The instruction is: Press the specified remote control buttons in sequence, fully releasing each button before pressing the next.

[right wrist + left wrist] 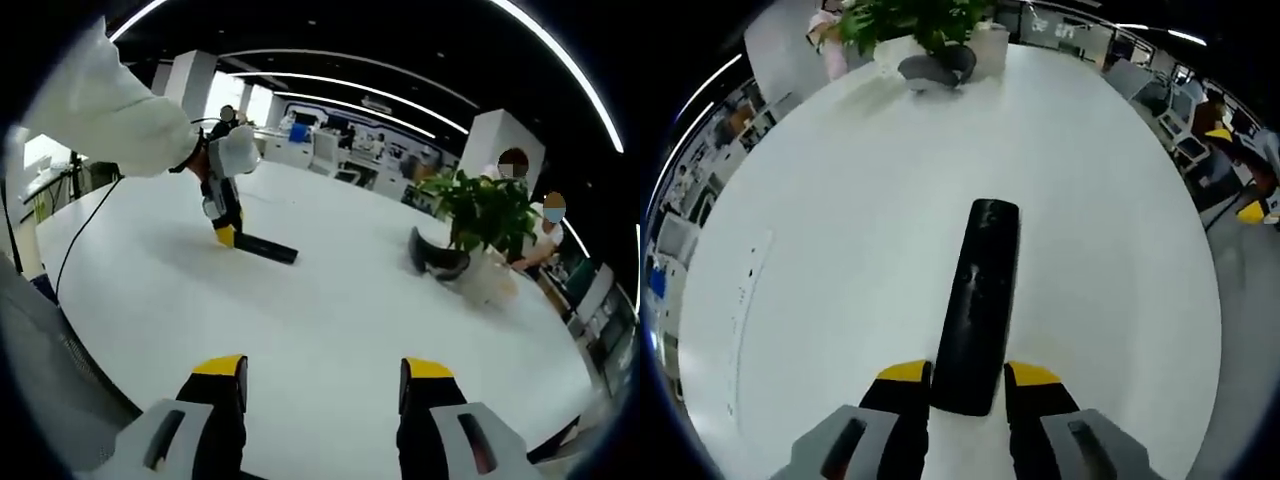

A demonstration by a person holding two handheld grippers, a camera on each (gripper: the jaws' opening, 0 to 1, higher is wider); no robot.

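Black remote control lay mid-tabletop, near end clenched between the left gripper's 2 jaws, right gripper released, well apart from it.

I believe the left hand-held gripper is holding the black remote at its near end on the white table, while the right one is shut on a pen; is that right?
Not quite: the right hand-held gripper is open and holds nothing, as the right gripper view shows. The rest stands: the left hand-held gripper grips the black remote at its near end on the white table.

Black remote control flat on table
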